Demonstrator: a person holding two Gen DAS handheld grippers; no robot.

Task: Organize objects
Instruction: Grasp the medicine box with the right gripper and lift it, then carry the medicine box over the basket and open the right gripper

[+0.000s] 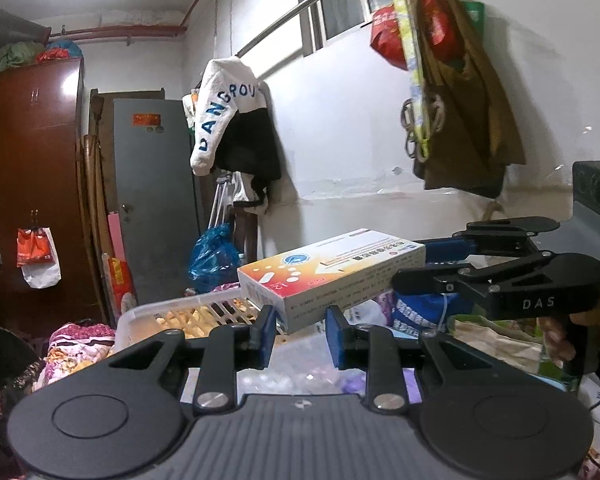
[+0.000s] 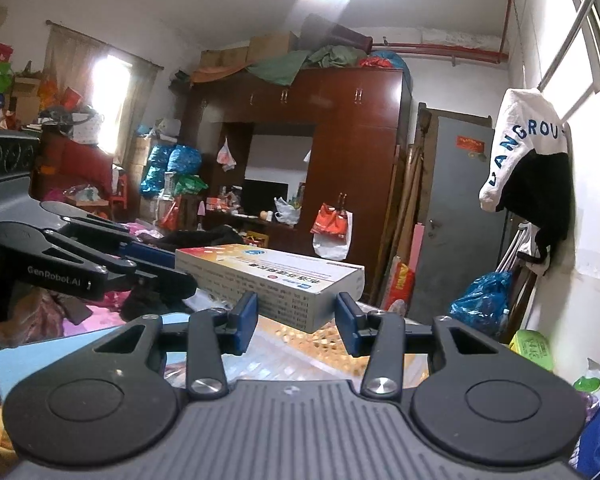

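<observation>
A white and orange medicine box (image 1: pixel 332 276) is held in the air between both grippers. In the left wrist view my left gripper (image 1: pixel 300 334) has its blue pads either side of the box's near end. My right gripper (image 1: pixel 412 266) comes in from the right and clamps the box's far end. In the right wrist view the same box (image 2: pixel 276 284) sits between my right gripper's (image 2: pixel 296 320) pads, and the left gripper (image 2: pixel 168 264) holds its left end. A white slatted basket (image 1: pixel 188 310) lies below the box.
A clear plastic lid (image 1: pixel 300 364) lies under the left gripper. Bedding (image 1: pixel 76 344) is at the left, bags (image 1: pixel 496 344) at the right. A wardrobe (image 2: pixel 352 152), a grey door (image 2: pixel 456 208), a hanging jacket (image 1: pixel 228 120) and hanging bags (image 1: pixel 456 92) line the walls.
</observation>
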